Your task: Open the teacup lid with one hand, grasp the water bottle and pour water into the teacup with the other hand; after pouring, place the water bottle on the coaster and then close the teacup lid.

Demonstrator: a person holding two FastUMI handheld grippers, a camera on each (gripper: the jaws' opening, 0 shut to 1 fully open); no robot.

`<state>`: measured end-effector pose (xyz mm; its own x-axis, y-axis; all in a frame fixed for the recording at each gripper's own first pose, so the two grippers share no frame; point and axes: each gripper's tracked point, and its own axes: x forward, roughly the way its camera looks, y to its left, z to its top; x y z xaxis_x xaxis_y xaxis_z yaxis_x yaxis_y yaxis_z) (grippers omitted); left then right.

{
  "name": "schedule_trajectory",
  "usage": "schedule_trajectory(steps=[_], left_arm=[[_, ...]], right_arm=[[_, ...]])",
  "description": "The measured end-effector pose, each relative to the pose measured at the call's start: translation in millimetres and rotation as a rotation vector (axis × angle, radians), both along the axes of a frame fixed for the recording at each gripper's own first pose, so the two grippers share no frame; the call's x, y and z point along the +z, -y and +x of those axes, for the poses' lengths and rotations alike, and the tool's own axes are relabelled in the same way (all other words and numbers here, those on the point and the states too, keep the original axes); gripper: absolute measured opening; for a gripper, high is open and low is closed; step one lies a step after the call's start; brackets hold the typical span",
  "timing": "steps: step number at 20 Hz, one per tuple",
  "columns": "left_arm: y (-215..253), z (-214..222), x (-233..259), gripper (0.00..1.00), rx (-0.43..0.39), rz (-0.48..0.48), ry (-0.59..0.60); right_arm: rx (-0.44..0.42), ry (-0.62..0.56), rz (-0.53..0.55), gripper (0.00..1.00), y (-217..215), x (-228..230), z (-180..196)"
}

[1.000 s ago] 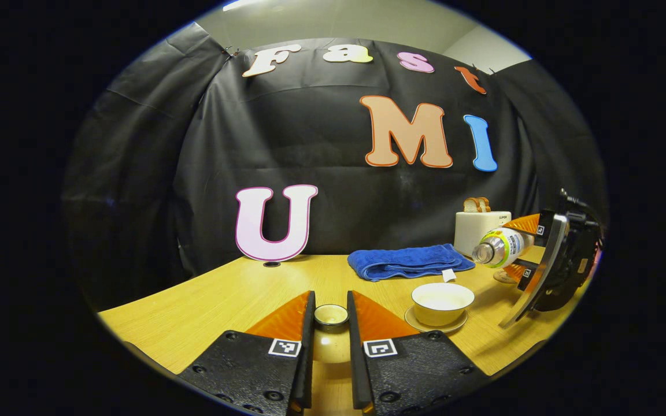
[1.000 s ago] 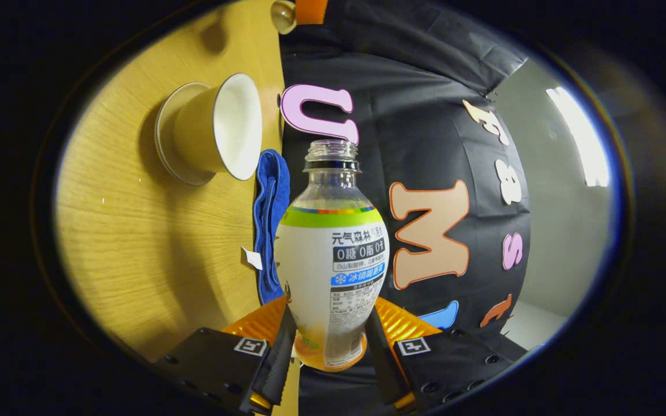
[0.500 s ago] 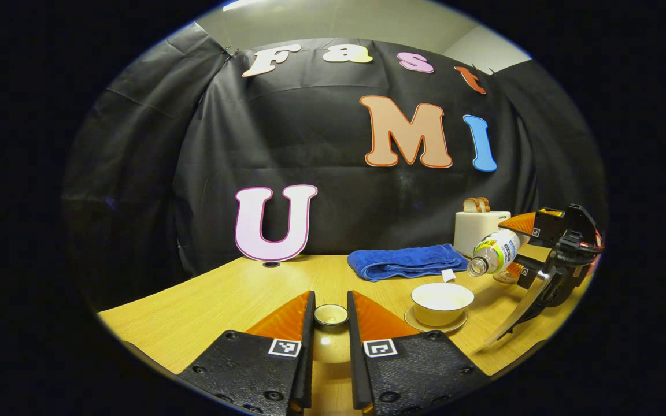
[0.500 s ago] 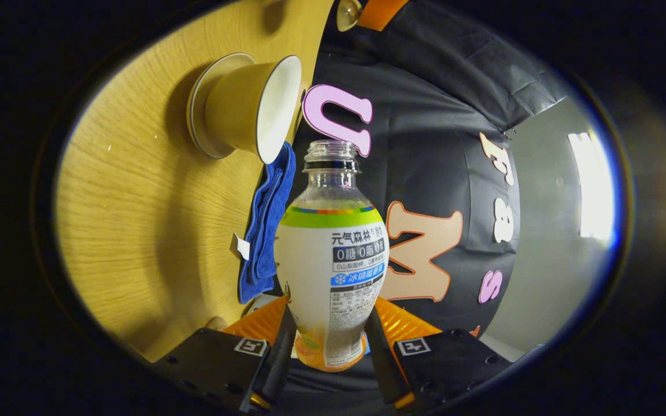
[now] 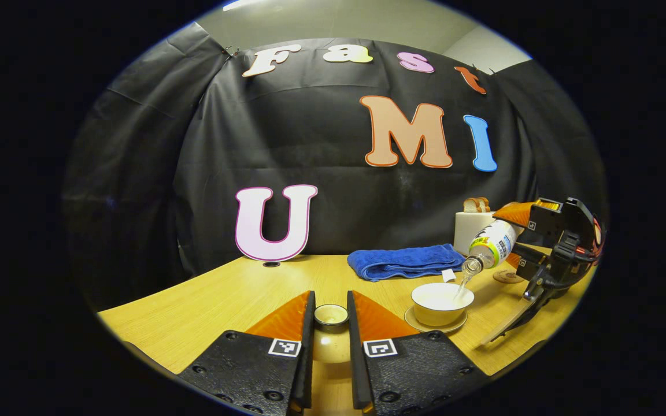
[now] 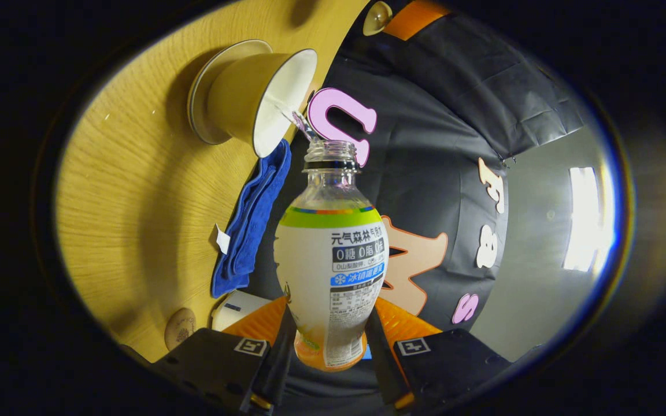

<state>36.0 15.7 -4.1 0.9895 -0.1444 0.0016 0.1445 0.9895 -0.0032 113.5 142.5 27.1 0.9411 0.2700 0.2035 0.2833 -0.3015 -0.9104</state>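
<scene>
My right gripper (image 6: 328,352) clamps the tilted water bottle (image 6: 331,254), its stream entering the teacup (image 5: 442,303) beyond my fingertips, my left gripper (image 5: 330,352) pinches the lid (image 5: 331,315); overtilting could overshoot the rim.

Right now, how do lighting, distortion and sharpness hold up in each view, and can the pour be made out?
Left gripper view: even light, fisheye bends the table edge; the thin stream from the water bottle into the teacup is small but visible. Right gripper view: scene rolled sideways, ceiling light glares, bottle label sharp, stream faint at the mouth.
</scene>
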Motion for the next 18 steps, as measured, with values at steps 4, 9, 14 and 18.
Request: schedule_trajectory(steps=[4, 9, 14, 18], left_arm=[[0, 0, 0, 0.25, 0.000, 0.000, 0.000], [-1, 0, -1, 0.25, 0.001, 0.000, 0.000], [-1, 0, 0, 0.24, 0.001, 0.000, 0.000], [-1, -1, 0, 0.24, 0.000, 0.000, -0.001]], right_arm=[[0.013, 0.043, -0.044, 0.67, -4, 7, -1], [0.009, 0.055, -0.055, 0.67, -2, 13, 3], [0.014, 0.037, -0.043, 0.68, -3, 9, 3], [-0.025, -0.165, 0.158, 0.68, -5, -20, -9]])
